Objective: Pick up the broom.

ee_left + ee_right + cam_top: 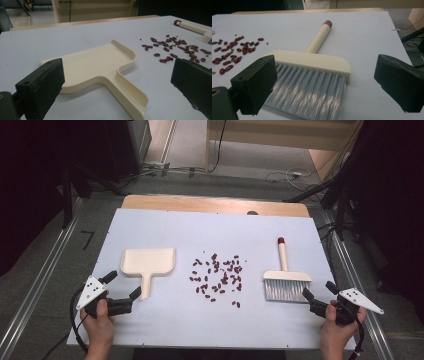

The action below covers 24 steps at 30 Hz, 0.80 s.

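On the white worktop (165,325): cream dustpan (149,262) at left, brush (286,279) at right, red beans (218,276) scattered between. At the near edge, left hand-held gripper (121,284) and right hand-held gripper (320,291) both wide open, holding nothing.

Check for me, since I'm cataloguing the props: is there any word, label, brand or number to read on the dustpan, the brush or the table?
None: no readable text anywhere.
Dustpan: plain cream, no marking.
Brush: plain cream, red cap, no label.
Table: bare white sheet, scattered beans.
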Each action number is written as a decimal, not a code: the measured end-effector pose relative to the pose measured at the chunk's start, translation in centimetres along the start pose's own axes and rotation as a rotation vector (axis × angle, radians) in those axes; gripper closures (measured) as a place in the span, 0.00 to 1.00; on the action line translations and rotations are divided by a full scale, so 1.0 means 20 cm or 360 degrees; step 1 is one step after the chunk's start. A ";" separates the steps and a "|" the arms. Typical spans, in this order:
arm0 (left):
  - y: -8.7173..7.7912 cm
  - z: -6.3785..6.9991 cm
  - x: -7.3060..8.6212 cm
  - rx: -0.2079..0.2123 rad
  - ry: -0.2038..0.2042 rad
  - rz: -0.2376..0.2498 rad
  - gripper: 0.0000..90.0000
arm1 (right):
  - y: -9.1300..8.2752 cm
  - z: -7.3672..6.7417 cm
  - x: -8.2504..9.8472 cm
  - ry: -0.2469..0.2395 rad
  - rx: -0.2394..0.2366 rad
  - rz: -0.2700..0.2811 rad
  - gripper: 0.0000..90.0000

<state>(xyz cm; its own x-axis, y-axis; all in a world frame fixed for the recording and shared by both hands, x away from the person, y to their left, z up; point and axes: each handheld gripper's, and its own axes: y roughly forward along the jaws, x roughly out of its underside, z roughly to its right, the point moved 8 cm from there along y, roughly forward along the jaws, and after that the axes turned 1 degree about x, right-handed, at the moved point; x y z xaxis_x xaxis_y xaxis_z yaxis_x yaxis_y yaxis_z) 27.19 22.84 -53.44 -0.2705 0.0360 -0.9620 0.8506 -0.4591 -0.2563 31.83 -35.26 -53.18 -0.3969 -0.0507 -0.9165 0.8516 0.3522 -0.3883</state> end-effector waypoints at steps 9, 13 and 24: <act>0.01 0.01 0.00 0.0004 0.0013 -0.0016 0.00 | 0.02 -0.05 -0.03 -0.0090 -0.0009 -0.0085 0.00; 0.01 0.01 0.01 0.0002 0.0027 -0.0024 0.00 | 0.03 -0.09 -0.09 -0.0152 -0.0013 -0.0117 0.00; 0.02 0.02 0.01 0.0013 0.0026 -0.0029 0.00 | 0.15 -0.14 -0.21 -0.0178 -0.0033 -0.0239 0.00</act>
<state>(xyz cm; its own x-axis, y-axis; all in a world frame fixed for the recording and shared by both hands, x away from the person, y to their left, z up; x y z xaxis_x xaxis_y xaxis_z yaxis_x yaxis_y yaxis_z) 27.25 22.43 -53.67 -0.2783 0.0586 -0.9587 0.8420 -0.4653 -0.2729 35.02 -31.34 -50.22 -0.4776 -0.2075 -0.8537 0.7779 0.3519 -0.5206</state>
